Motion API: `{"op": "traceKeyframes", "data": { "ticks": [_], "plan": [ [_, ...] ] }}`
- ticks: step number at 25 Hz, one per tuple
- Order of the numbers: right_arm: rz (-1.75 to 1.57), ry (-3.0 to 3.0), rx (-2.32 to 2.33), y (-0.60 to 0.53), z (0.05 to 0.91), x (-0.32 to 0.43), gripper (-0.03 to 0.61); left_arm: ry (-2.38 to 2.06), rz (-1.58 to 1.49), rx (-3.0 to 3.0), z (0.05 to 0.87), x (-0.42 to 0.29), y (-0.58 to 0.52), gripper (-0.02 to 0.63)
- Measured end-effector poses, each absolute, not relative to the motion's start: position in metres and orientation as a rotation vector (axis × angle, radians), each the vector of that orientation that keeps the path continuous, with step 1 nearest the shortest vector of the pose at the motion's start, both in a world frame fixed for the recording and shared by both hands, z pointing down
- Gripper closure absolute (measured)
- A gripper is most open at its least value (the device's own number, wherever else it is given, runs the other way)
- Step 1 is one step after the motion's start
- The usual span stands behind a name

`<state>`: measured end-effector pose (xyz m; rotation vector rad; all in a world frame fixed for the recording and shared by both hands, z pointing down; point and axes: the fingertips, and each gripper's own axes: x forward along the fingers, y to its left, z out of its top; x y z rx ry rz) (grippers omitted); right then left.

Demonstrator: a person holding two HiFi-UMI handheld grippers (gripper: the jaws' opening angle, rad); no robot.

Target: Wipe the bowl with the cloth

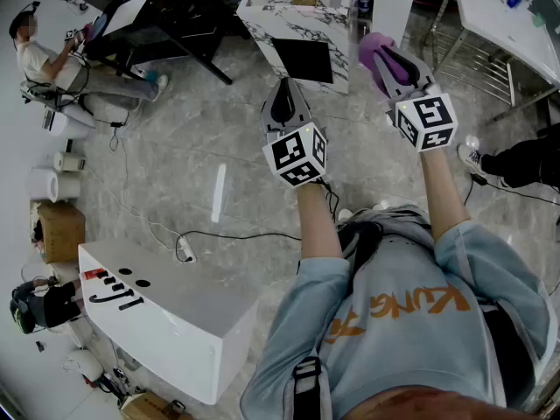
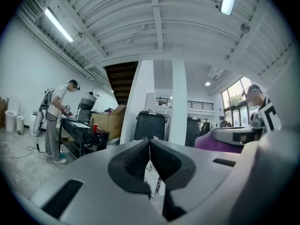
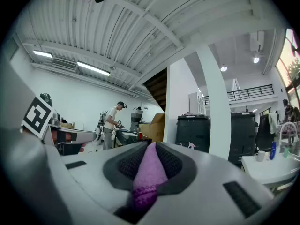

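Note:
My right gripper (image 1: 381,52) is held out level over the floor, shut on a purple cloth (image 1: 371,49) that bulges out past its tips. The right gripper view shows that cloth (image 3: 149,170) pinched between the black pads (image 3: 123,162). To its left, my left gripper (image 1: 282,90) is shut with nothing in it. In the left gripper view its pads (image 2: 133,159) meet at the tips of the left gripper (image 2: 150,140), and the purple cloth (image 2: 208,142) shows at the right. No bowl appears in any view.
A marble-patterned counter (image 1: 302,11) stands ahead, a black table (image 1: 179,16) to its left, a white table (image 1: 503,11) at the far right. A white cabinet (image 1: 166,318) sits at lower left. A cable (image 1: 227,234) crosses the floor. A person (image 1: 48,59) works at the far left.

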<state>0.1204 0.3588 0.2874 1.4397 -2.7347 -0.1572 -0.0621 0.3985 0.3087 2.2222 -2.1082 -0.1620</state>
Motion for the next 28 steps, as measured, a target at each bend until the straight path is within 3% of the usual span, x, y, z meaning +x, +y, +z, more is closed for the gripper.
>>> {"op": "traceKeyframes", "data": {
  "ticks": [11,20,28],
  "plan": [
    [-0.127,-2.717,1.442,0.371,0.295,0.099,0.506,-2.093,-0.147,2.209,0.321,-0.088,0.41,0.591],
    [-0.105,-2.714,1.404,0.373,0.301,0.069,0.506,-2.195,-0.206,2.004,0.337,-0.176,0.431,0.591],
    [-0.149,-2.694,1.482,0.352,0.275,0.073,0.506,-2.148,-0.263,2.055,0.325,-0.195,0.425,0.591]
  ]
}}
